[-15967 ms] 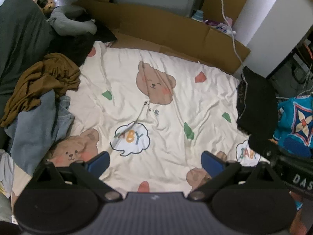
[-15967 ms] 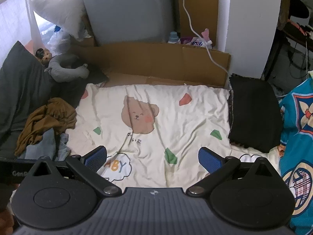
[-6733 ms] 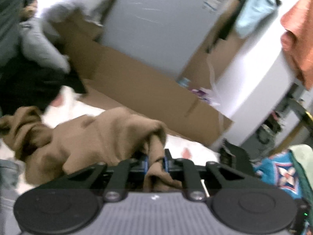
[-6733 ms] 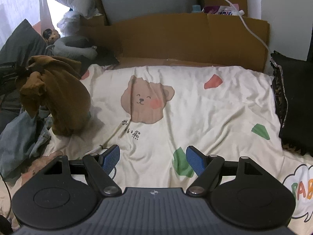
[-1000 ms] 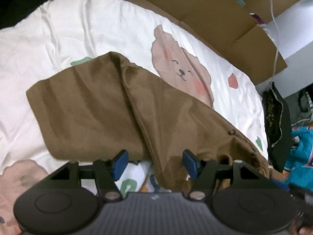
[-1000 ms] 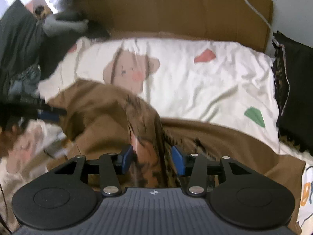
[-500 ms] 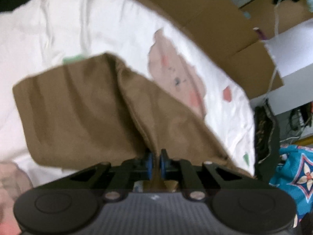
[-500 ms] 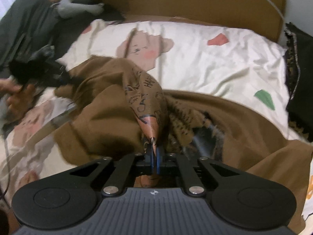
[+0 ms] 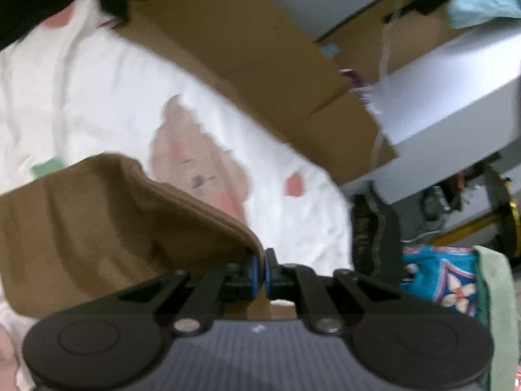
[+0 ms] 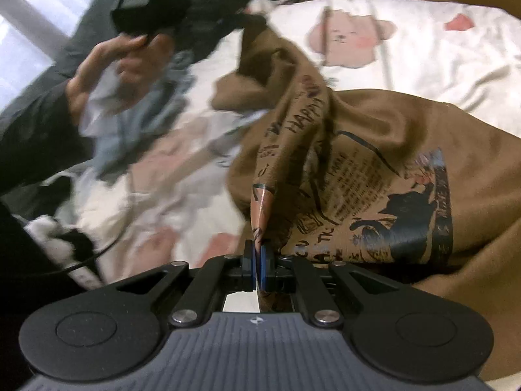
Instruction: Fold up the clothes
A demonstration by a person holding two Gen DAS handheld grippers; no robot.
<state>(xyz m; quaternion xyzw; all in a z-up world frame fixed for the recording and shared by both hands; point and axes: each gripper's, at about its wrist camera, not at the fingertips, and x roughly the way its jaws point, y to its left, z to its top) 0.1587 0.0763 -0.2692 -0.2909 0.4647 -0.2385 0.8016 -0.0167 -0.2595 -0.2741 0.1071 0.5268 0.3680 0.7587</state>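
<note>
The left gripper (image 9: 259,268), a black two-finger tool with blue pads, has its jaws pressed together on a fold of the brown cotton T-shirt (image 9: 97,221), which rises from the pinch and drapes away to the left over the cream bedsheet printed with pink bears (image 9: 97,75). The right gripper (image 10: 257,268) is likewise clamped on a narrow ridge of the same brown T-shirt (image 10: 390,123), at a part carrying black lettering; the fabric stretches up from its pads in a taut peak. To the right of that peak the shirt's printed panel (image 10: 400,208), with dense text and a dark blue cat figure, lies face up on the bed. In the right wrist view the person's left hand (image 10: 114,65) shows at upper left, gripping a black handle, with a dark sleeve below it; this area is blurred. A bluish-grey garment (image 10: 140,120) lies crumpled just beside that hand. Beyond the bed stands a brown cardboard sheet (image 9: 244,49), and a black folded cloth (image 9: 374,238) sits at the bed's right edge
</note>
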